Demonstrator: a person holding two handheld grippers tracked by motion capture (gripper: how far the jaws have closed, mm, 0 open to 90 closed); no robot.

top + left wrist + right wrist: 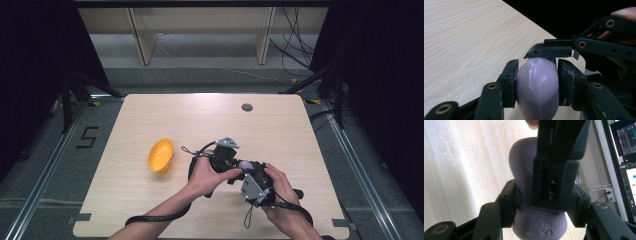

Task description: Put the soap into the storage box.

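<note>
A smooth lilac plastic piece with raised lettering is held above the table between both grippers. In the left gripper view my left gripper has both pads pressed against the rounded sides of the lilac piece. A black finger of the other gripper lies across its top. In the right gripper view my right gripper clamps the narrower lettered end of the lilac piece, with the left gripper's finger crossing in front. In the high view the left gripper and the right gripper meet tip to tip.
A yellow perforated bowl lies on its side to the left of the hands. The wooden table has a round grey cable port near its far edge. Dark frames and cables stand beyond the table.
</note>
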